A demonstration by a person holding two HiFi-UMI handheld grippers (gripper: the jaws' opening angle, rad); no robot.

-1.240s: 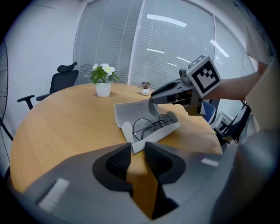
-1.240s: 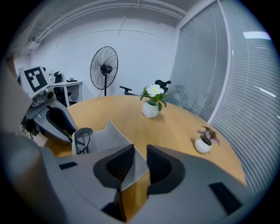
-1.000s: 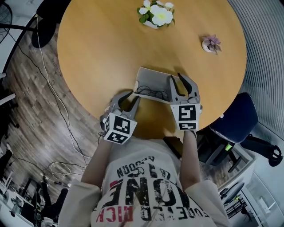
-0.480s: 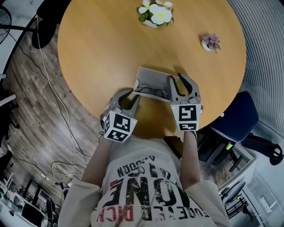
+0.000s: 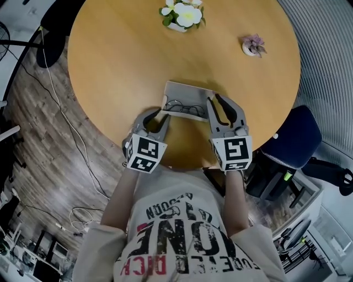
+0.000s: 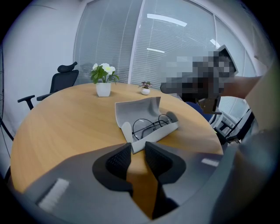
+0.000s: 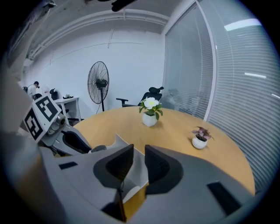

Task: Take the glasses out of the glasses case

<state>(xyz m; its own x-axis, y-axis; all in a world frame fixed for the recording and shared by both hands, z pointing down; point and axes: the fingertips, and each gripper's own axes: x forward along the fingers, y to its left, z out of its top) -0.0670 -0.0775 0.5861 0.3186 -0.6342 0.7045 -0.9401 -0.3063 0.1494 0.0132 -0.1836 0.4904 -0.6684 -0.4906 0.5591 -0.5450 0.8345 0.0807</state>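
Note:
An open grey glasses case (image 5: 186, 90) lies near the front edge of the round wooden table (image 5: 121, 60). Thin dark-framed glasses (image 5: 183, 106) rest inside it. In the left gripper view the glasses (image 6: 151, 126) sit in the case (image 6: 138, 109) with the lid standing up behind. My left gripper (image 5: 161, 115) is at the case's front left corner. Its jaws are open (image 6: 138, 148), and the corner lies just at their tips. My right gripper (image 5: 213, 99) hangs above the case's right end, open (image 7: 138, 151), and only the case wall (image 7: 138, 171) shows through the gap.
A white pot of flowers (image 5: 179, 16) and a small purple plant (image 5: 251, 45) stand at the far side of the table. A blue chair (image 5: 292, 146) is on my right past the table edge. A standing fan (image 7: 99, 83) and an office chair (image 6: 61, 81) are beyond the table.
My right gripper has risen a little above the case's right end. The left gripper and the glasses have not moved.

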